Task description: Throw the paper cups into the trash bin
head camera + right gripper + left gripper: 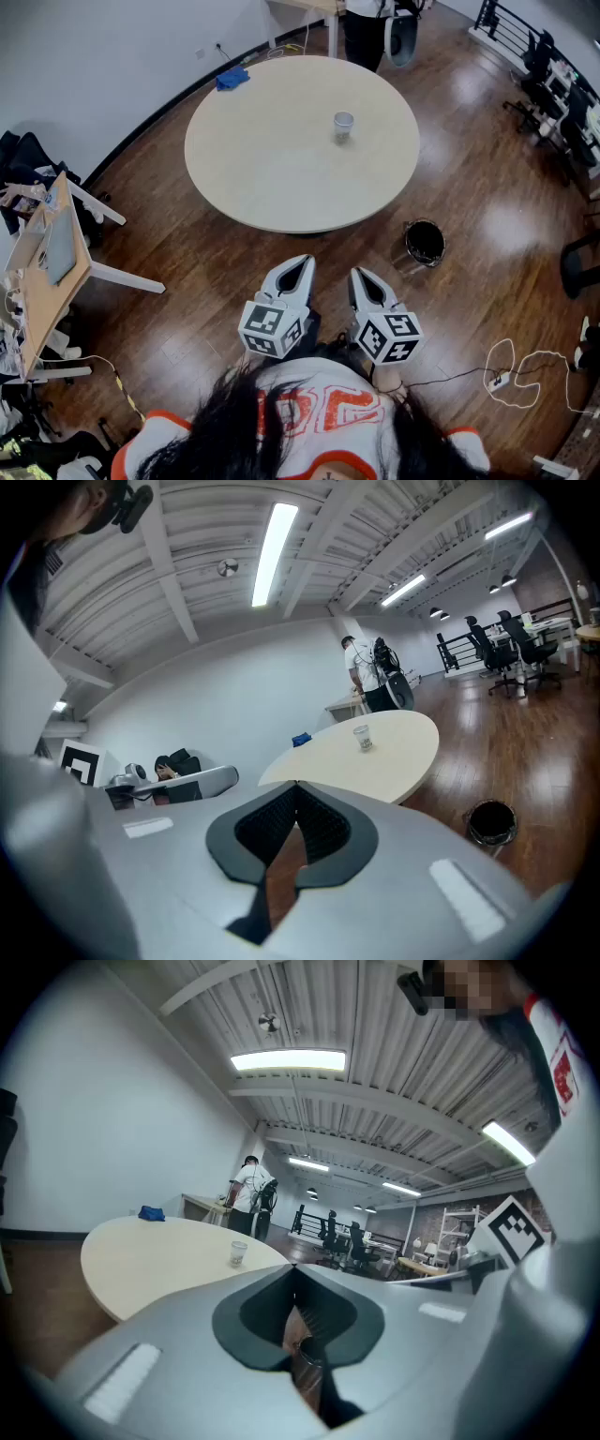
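Only the head view shows the left gripper (301, 260) and right gripper (361, 275) side by side, well short of the round table (272, 178); each gripper view shows its jaws clenched on nothing. One pale paper cup (344, 125) stands upright on the table's far right part. The black trash bin (425, 242) sits on the floor near the table's edge.
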`<state>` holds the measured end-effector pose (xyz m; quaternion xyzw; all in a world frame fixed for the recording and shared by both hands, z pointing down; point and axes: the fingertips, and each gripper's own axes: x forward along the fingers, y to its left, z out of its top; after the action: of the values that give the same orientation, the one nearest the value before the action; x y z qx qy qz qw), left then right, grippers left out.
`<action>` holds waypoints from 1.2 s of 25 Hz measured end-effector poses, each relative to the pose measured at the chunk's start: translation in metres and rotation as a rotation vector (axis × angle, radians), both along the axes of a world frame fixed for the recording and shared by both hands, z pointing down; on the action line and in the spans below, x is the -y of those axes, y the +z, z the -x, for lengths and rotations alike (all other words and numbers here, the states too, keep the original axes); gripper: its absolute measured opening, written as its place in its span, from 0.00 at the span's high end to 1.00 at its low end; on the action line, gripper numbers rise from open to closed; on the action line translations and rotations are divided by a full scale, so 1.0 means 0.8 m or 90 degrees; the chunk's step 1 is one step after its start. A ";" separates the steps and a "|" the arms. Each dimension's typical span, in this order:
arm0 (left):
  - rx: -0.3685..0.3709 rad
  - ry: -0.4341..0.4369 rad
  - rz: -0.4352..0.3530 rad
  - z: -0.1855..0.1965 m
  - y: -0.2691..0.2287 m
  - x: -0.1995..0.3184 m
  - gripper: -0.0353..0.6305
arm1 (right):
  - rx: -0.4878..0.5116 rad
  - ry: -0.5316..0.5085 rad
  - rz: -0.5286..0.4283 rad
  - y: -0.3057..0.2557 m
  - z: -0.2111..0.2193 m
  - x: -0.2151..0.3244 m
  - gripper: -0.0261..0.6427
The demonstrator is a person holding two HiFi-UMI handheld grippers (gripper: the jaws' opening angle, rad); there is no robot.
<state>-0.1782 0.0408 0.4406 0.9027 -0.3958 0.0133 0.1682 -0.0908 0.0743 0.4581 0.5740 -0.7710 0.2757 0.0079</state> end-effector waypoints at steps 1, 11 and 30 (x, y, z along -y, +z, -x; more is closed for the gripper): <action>0.001 0.005 -0.002 -0.001 -0.002 0.010 0.95 | 0.001 0.002 0.000 0.000 0.000 0.009 0.96; -0.013 0.032 -0.008 0.001 -0.014 0.110 0.95 | -0.012 0.023 0.005 -0.009 0.007 0.103 0.96; -0.009 0.029 0.032 -0.034 0.006 0.196 0.95 | -0.137 0.032 0.011 0.000 -0.072 0.222 0.94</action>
<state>-0.1508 -0.1157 0.4453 0.9070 -0.3734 0.0204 0.1935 -0.0335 -0.1032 0.4578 0.6194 -0.7486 0.2193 0.0883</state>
